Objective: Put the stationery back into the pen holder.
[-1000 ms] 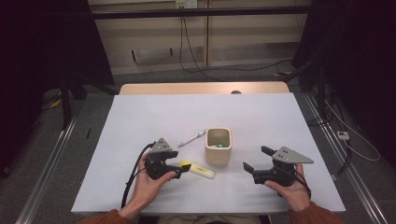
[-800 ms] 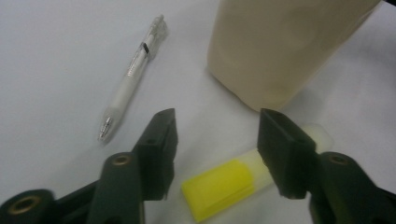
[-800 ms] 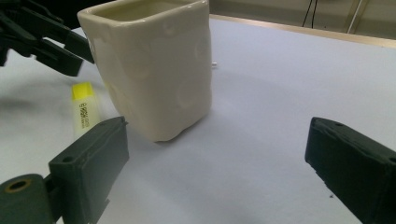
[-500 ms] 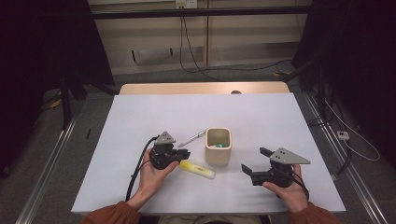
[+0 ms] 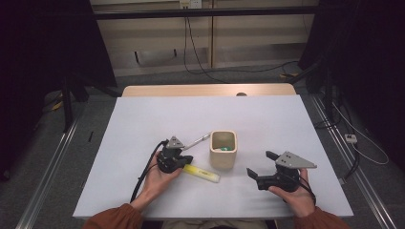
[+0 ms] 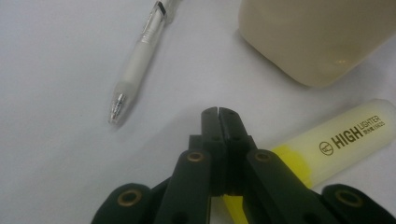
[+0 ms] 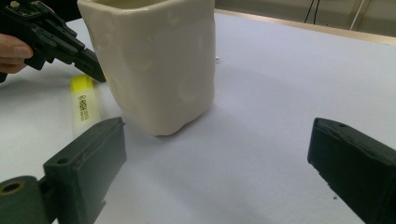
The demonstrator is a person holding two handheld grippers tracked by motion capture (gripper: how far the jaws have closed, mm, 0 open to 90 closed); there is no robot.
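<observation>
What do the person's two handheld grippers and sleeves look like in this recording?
Both the left gripper and the right gripper are matt black, with flat, blocky jaws on links with brass-coloured pivot rings. Each carries a grey three-cornered plate on top. A black cable loops from the left one. The person wears rust-orange sleeves.

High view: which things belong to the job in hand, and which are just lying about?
In the job: highlighter; left gripper, jaws just closed shut over it, nothing between them; cup; probably the pen.
Lying about: right gripper, jaws open, off to the side; floor cables.
</observation>
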